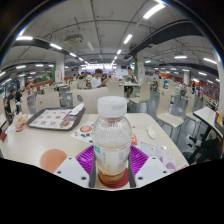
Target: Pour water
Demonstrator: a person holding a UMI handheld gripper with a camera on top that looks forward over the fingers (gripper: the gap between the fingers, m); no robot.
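Gripper view: claw (112, 160) pinching upright bottle (112, 140), long axis vertical, orange cup (52, 158) lying left on surface (30, 145).

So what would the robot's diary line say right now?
phase: holding | gripper: shut on water bottle | water bottle: upright, white cap on | ahead: tray on white table | pour: not begun

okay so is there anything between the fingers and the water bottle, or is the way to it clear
Nothing visible stands in the way. The water bottle with its white cap already stands upright between the gripper fingers, its lower part flanked by the purple pads. Whether both pads press on it cannot be told. The tray and small round lid lie beyond, off to the side.
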